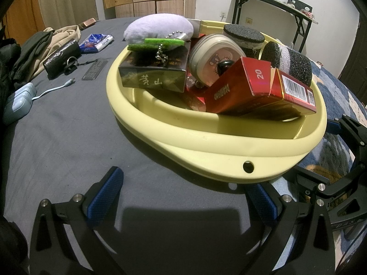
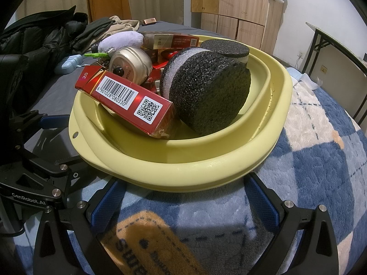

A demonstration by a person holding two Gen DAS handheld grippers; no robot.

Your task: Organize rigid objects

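Observation:
A pale yellow basin (image 1: 206, 151) (image 2: 206, 167) sits on the bed, filled with a red cigarette box (image 1: 252, 91) (image 2: 128, 100), a dark box with gold characters (image 1: 153, 73), a round tin (image 1: 213, 57) (image 2: 130, 61), two black foam discs (image 1: 289, 61) (image 2: 206, 91) and a lilac plush (image 1: 158, 28) (image 2: 121, 40). My left gripper (image 1: 183, 197) is open and empty just in front of the basin's near rim. My right gripper (image 2: 183, 199) is open and empty at the basin's rim on the other side; it also shows in the left wrist view (image 1: 344, 160).
On the grey sheet to the left lie a black pouch (image 1: 62, 57), a blue snack packet (image 1: 96, 42), a comb (image 1: 95, 70), a pale blue charger with cable (image 1: 18, 105) and piled clothes (image 1: 34, 48). A blue checked blanket (image 2: 309, 160) lies to the right.

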